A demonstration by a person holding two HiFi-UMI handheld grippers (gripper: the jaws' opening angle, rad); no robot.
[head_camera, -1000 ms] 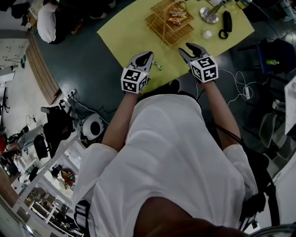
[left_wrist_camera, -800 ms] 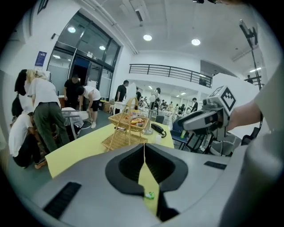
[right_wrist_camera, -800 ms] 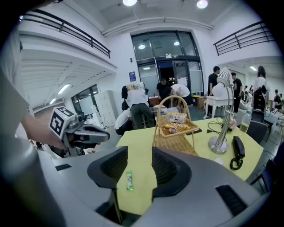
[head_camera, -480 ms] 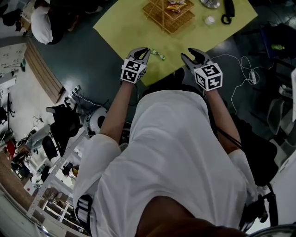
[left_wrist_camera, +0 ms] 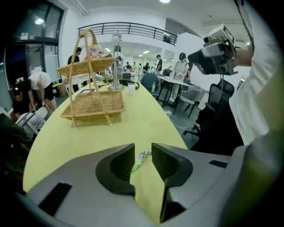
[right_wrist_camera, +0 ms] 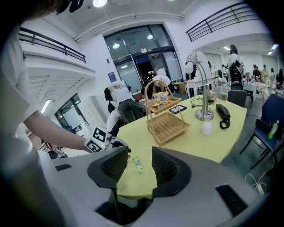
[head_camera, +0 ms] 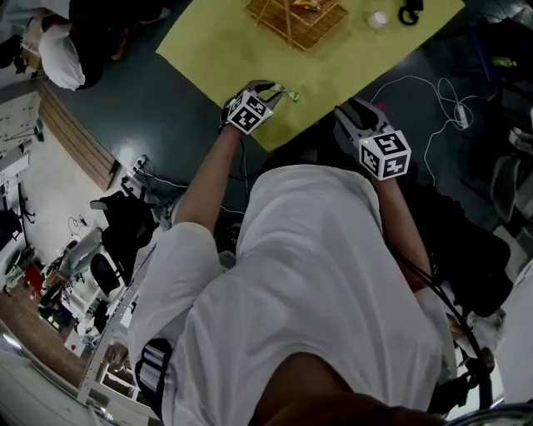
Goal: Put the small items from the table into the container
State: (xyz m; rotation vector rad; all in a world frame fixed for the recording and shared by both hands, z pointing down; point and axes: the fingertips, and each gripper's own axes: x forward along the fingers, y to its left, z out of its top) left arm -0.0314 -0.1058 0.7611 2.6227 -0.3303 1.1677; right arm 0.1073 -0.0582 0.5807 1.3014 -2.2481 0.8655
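A small green-wrapped candy point(head_camera: 288, 95) lies on the yellow table point(head_camera: 225, 50) near its front corner. My left gripper point(head_camera: 268, 86) is low over the table just short of the candy point(left_wrist_camera: 141, 158). Its jaws are opening, and the candy shows in the gap just beyond the tips, untouched by the pads. My right gripper point(head_camera: 356, 114) is open and empty, off the table's edge. Its view looks across at the candy point(right_wrist_camera: 138, 165) and the left gripper point(right_wrist_camera: 116, 142). The two-tier wicker basket point(head_camera: 296, 18) stands further back with snacks on its top shelf point(right_wrist_camera: 165, 104).
A white cup point(head_camera: 377, 18), a black phone point(right_wrist_camera: 223, 114) and a lamp's metal base point(right_wrist_camera: 204, 116) sit at the table's far right. White cables point(head_camera: 433, 108) lie on the floor to the right. A bent-over person in white point(head_camera: 58, 54) is beyond the table's left side.
My left gripper has dropped and reached forward to the candy, and its jaws have parted. My right gripper has drifted back and right, off the table's edge.
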